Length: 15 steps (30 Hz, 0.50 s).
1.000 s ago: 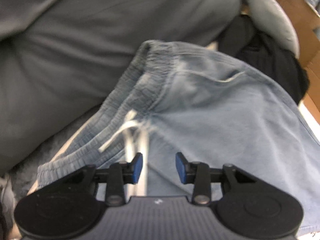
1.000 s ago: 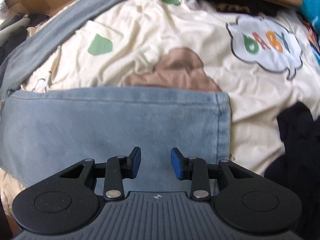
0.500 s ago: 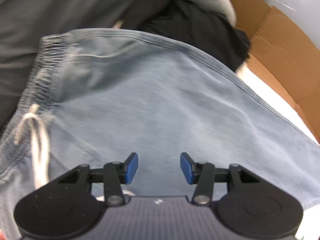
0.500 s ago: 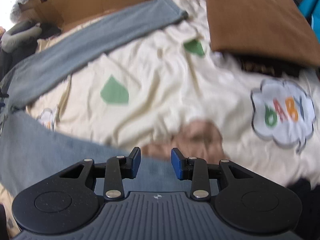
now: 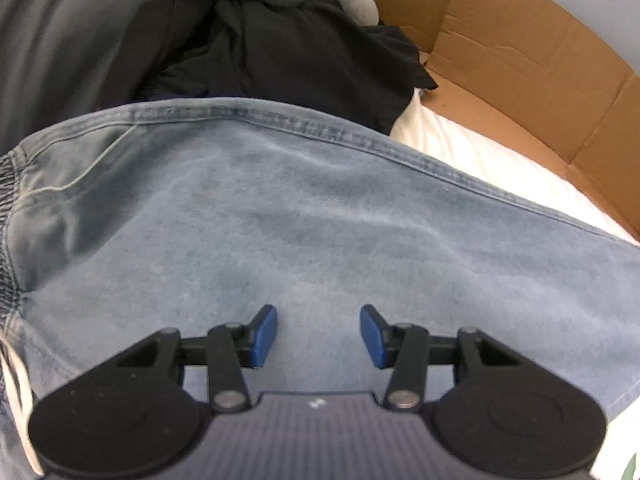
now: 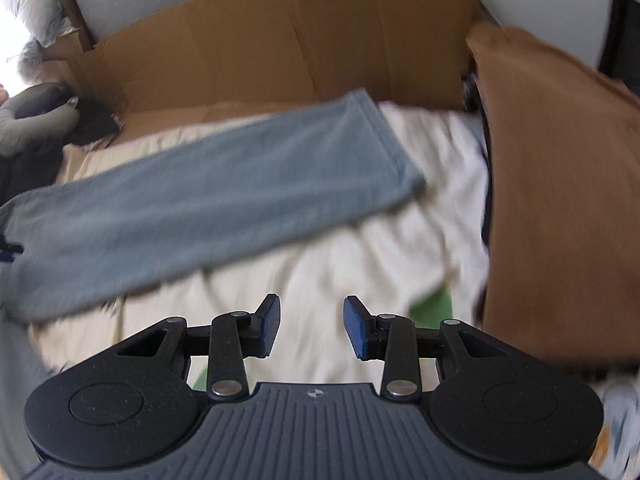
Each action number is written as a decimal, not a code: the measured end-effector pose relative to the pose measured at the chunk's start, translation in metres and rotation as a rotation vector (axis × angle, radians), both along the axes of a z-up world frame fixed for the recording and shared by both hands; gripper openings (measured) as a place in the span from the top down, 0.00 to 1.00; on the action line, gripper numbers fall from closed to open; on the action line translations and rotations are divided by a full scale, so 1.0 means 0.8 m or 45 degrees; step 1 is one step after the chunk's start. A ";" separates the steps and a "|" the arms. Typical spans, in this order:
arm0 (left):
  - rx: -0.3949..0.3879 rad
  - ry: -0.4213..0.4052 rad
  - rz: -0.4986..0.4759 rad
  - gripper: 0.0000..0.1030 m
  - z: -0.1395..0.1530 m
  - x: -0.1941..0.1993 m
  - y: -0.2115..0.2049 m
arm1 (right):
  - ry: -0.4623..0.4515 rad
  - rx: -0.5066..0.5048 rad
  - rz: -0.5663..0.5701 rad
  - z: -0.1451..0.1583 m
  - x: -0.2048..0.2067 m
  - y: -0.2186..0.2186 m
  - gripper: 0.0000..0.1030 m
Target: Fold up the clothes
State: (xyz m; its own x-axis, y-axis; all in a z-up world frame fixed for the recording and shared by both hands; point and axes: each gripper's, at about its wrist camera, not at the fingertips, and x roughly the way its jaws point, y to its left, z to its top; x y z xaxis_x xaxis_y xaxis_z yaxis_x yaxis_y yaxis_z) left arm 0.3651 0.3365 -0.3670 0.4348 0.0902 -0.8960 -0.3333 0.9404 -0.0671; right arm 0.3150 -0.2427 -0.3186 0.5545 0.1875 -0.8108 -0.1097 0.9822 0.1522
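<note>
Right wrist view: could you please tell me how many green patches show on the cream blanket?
1: a green patch beside the right gripper, near the brown cloth. Others may be hidden.

Was a cream blanket (image 6: 328,272) over the bed, wrinkled, with a green patch (image 6: 434,304) near right. Carried light blue jeans (image 5: 320,240) spread flat, one leg (image 6: 208,196) running left to far right. Bore a brown garment (image 6: 560,200) at right, dark clothes (image 5: 304,60) heaped far left, cardboard (image 6: 280,40) along the far edge.
</note>
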 end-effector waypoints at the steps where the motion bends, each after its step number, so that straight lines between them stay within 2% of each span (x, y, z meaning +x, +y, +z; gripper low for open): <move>1: 0.007 -0.002 0.004 0.52 -0.001 0.002 0.000 | -0.012 -0.010 0.003 0.000 0.014 0.000 0.59; 6: 0.026 -0.016 -0.005 0.52 -0.001 0.014 0.004 | -0.068 -0.061 0.015 -0.002 0.085 0.002 0.58; 15: 0.033 -0.038 0.012 0.52 -0.004 0.052 0.018 | -0.080 -0.131 0.080 -0.026 0.180 0.035 0.58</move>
